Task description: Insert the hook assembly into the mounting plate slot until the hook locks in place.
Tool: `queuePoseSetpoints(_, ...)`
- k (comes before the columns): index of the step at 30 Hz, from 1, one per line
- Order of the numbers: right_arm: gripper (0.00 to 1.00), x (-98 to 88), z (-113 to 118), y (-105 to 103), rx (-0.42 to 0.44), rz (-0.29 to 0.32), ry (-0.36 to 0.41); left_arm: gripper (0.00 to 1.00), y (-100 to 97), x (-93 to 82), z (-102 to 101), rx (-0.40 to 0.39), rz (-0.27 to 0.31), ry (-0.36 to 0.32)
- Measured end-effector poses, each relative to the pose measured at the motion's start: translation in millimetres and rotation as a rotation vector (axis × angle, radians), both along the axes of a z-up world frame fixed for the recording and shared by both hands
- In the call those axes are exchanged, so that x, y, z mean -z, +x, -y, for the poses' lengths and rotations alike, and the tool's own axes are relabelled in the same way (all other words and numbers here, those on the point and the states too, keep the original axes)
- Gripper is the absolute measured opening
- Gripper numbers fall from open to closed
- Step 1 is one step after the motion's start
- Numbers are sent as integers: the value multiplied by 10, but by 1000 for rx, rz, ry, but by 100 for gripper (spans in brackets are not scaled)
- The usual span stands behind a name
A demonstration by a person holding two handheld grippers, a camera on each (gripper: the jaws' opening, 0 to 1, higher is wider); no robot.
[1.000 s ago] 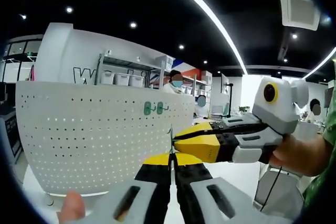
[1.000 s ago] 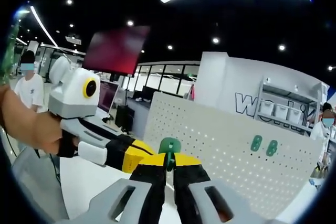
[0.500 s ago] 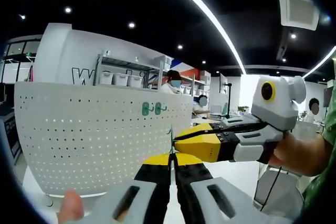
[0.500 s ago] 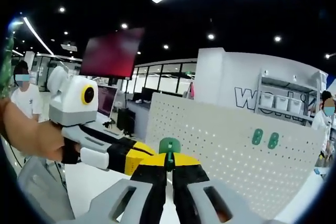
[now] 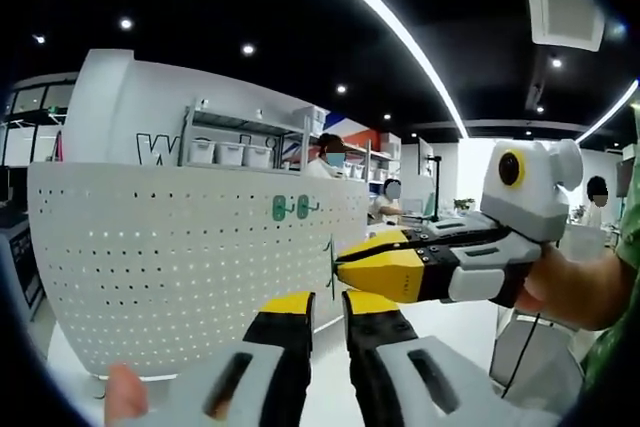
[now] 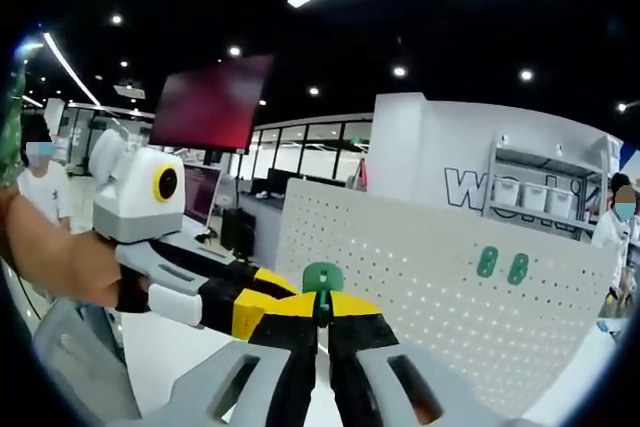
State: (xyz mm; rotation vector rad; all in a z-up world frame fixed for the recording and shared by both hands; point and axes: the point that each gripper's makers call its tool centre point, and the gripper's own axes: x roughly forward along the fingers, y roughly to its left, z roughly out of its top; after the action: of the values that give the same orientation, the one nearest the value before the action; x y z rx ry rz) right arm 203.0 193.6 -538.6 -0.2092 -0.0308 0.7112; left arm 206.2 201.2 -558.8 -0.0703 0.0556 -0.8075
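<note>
A white perforated mounting plate [image 5: 180, 257] [image 6: 420, 277] stands upright, with two green hooks [image 5: 293, 207] [image 6: 502, 265] mounted near its top. In the right gripper view my right gripper [image 6: 320, 299] is shut on a green hook assembly [image 6: 321, 279], held in the air in front of the plate. The left gripper view shows the right gripper [image 5: 338, 265] coming in from the right with the thin green hook assembly [image 5: 331, 255] at its tips. Just below it my left gripper [image 5: 327, 299] is open, with nothing between its jaws. The left gripper [image 6: 258, 292] reaches in from the left.
A person's hand [image 5: 570, 292] and forearm [image 6: 50, 247] hold the grippers. Behind the plate are a shelf with white bins [image 5: 235, 150], a white wall with lettering [image 6: 480, 187], a dark red screen [image 6: 215, 97] and people standing at the back.
My left gripper's jaws have parted and let go of the hook assembly. The right gripper stays shut on it, in about the same place.
</note>
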Motion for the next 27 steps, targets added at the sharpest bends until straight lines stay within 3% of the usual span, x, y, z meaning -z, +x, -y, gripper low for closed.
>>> queuePoseSetpoints(19,1,-55,89,76,36,12,23,45,40,-1,-43,-20,7,-19)
queuePoseSetpoints(24,1,-79,106,90,42,15,30,63,51,-6,-47,-25,6,-28)
queuePoseSetpoints(27,1,-84,114,95,44,15,32,66,30,-13,-24,-12,9,-31)
